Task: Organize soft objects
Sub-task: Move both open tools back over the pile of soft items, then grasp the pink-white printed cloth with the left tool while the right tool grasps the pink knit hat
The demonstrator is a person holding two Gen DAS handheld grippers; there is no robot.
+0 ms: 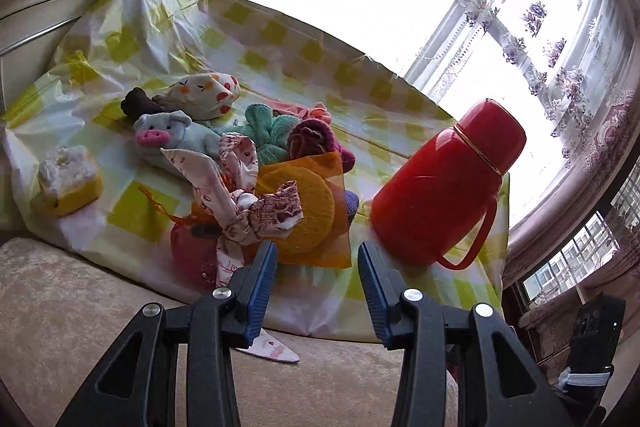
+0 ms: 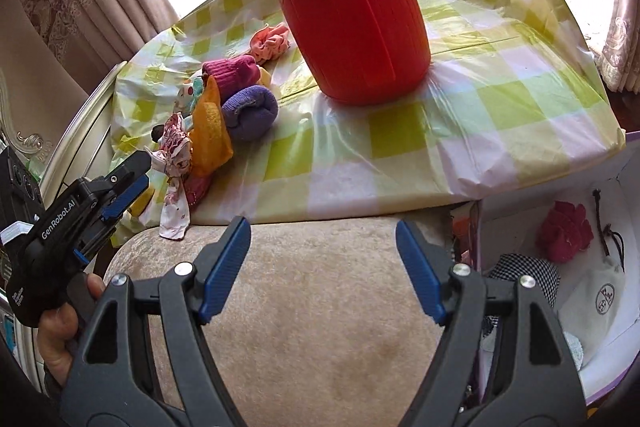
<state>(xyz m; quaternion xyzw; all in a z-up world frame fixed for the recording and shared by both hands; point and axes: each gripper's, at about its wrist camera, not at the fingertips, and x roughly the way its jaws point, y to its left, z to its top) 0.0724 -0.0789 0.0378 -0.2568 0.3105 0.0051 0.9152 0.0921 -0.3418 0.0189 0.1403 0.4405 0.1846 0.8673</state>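
While both tools hover short of the pile | left gripper [image 1: 317, 273] jaws spread, empty, nearest the patterned pink-and-white fabric bow [image 1: 244, 203] on the checked tabletop [image 2: 400, 143] | right gripper [image 2: 323, 269] jaws spread | step judged: approach | next: close on bow, carry to white box [image 2: 624, 339].

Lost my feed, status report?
Left gripper open, right gripper open, both empty. Soft pile on cloth. Red flask beside it.

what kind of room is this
Probably a home living room or bedroom: floral lace curtains hang over a big window, a checked plastic cloth covers a table beside a beige cushioned seat, and a red thermos stands there.
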